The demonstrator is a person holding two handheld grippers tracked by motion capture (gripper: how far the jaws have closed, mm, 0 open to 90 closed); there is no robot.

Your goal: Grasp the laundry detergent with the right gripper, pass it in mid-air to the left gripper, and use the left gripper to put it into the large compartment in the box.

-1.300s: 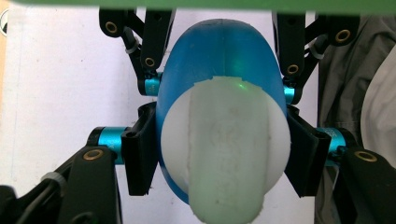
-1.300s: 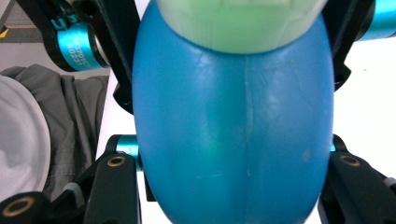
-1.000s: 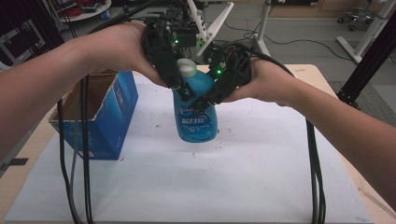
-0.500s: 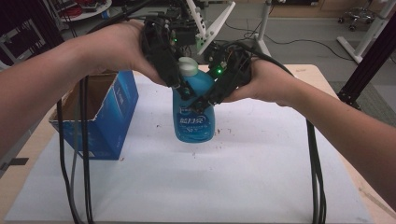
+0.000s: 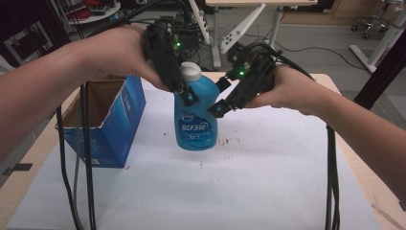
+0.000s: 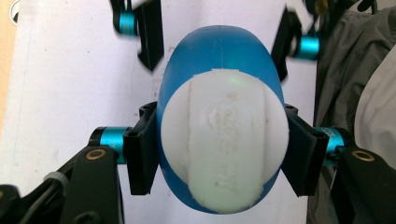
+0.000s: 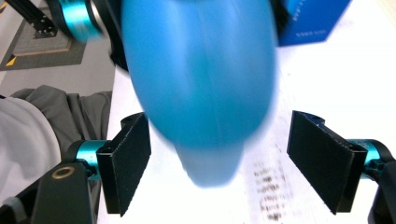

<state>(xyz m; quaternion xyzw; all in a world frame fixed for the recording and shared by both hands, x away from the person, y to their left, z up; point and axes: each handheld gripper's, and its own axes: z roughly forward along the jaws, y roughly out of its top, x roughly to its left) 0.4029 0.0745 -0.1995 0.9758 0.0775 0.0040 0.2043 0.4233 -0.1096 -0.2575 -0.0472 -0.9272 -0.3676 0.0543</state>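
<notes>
White paper covers my worktop (image 5: 268, 191), with desk legs and a wheeled chair base on the floor behind it. I'll take the blue bottle (image 5: 196, 120) as my landmark and work across from the left.

Well left of the bottle an open blue cardboard box (image 5: 112, 124) stands on the paper, flaps up, with black cables hanging down in front of it. Just above and left of the bottle is my left gripper (image 5: 184, 93), pointing steeply down. Its jaws are clamped on the bottle's neck just under the white cap (image 5: 190, 72); in the left gripper view I look straight down on that cap (image 6: 223, 144) with a pad pressed against the blue shoulder on either side. From the high view the bottle hangs upright from that grip, its base above the paper, a little right of the box and apart from it.

Right of the bottle, my right gripper (image 5: 218, 103) comes in at a slant from the upper right, tips near the bottle's shoulder. Its jaws have just been opening: in the right gripper view the blurred blue body (image 7: 201, 84) sits between the two pads, with clear gaps on both sides, so they hold nothing. Below and right of the bottle, a few dark smudges (image 5: 230, 142) mark the paper.
</notes>
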